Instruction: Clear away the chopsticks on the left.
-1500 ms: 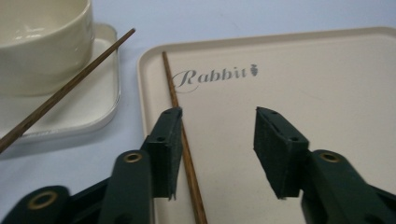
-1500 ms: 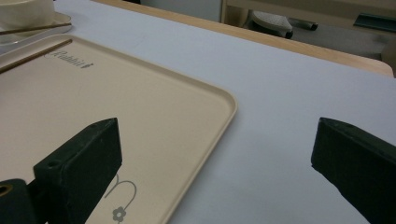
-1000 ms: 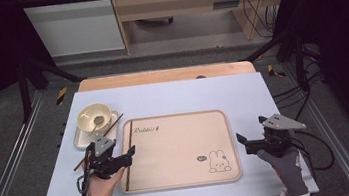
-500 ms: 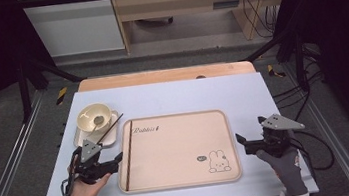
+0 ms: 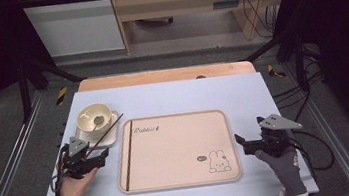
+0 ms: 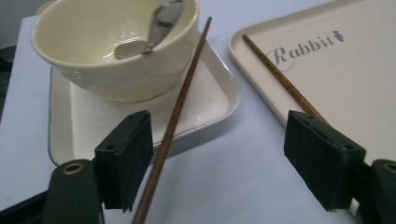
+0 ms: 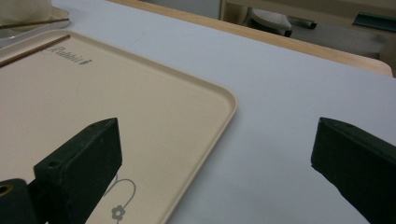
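**Left tongs wide open around a loose chopstick beside the bowl**

The chopstick point(image 6: 173, 116) nearest the left tongs point(image 6: 219, 163) leans at a slant, its far end propped on the rim of the small white dish point(image 6: 205, 100) close to the bowl, its near end down by the tabletop point(image 6: 233, 186) at the left pad. In the left gripper view it passes between the two pads, just beside the left one; whether it touches that pad cannot be told. The jaws stand wide apart and have just been closing a little, with nothing clamped: the chopstick lies loose between them.

In the high view the same chopstick point(image 5: 107, 131) runs from the dish point(image 5: 109, 138) towards the left tongs point(image 5: 100, 160), which sit at the near left of the tabletop point(image 5: 172, 95), just left of the tray.

The cream bowl point(image 6: 116, 51) stands on the dish, and a metal spoon point(image 6: 149, 32) rests inside it with its handle against the rim.

A second chopstick point(image 6: 280, 79) lies flat in the beige tray point(image 6: 336, 84), along its left edge beside the printed word "Rabbit". In the high view this chopstick point(image 5: 129, 156) stretches from the far left corner of the tray point(image 5: 178, 148) to its near left corner. A small rabbit drawing point(image 5: 216, 161) marks the near right corner.

The right tongs point(image 5: 240, 140) hang at the near right, just off the tray's right edge. In the right gripper view these tongs point(image 7: 215, 172) are spread wide and hold nothing, one pad over the tray point(image 7: 140, 102) and the other over bare tabletop point(image 7: 280, 93).
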The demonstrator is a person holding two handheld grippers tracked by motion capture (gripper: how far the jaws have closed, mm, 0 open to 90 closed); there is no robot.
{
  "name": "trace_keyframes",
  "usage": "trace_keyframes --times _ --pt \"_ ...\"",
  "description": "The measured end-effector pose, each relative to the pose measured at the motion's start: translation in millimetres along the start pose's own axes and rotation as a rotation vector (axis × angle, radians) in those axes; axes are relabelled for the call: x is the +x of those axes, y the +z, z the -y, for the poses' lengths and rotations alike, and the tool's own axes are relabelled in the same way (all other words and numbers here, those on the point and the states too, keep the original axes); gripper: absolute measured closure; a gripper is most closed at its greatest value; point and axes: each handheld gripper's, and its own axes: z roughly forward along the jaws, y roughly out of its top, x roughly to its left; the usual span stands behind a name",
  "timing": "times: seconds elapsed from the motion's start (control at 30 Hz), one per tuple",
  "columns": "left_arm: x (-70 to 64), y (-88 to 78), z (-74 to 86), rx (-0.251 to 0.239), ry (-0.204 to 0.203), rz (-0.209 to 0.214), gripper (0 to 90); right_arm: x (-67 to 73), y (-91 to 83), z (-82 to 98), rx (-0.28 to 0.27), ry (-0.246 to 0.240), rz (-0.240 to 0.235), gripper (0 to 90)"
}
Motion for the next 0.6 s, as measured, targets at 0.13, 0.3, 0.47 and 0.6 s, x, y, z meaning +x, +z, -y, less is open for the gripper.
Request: trace_keyframes --times 0.13,0.3,0.47,0.6 --pt "7.7 6.2 0.3 0.002 -0.012 -0.017 30.2 0.5 0.6 0.1 0.0 0.001 0.0 2.3" --pt "16.5 14.9 1.0 0.006 -0.048 -0.018 37.4 0.4 0.5 0.1 0.003 0.002 0.002 2.3" --pt "19.6 24.9 2.8 0.02 -0.045 -0.023 44.2 1.0 2.0 0.5 0.01 -0.005 0.004 2.3" --pt "22.4 28.7 2.8 0.014 -0.048 -0.027 50.8 0.5 1.2 0.3 0.007 -0.006 0.005 2.3"
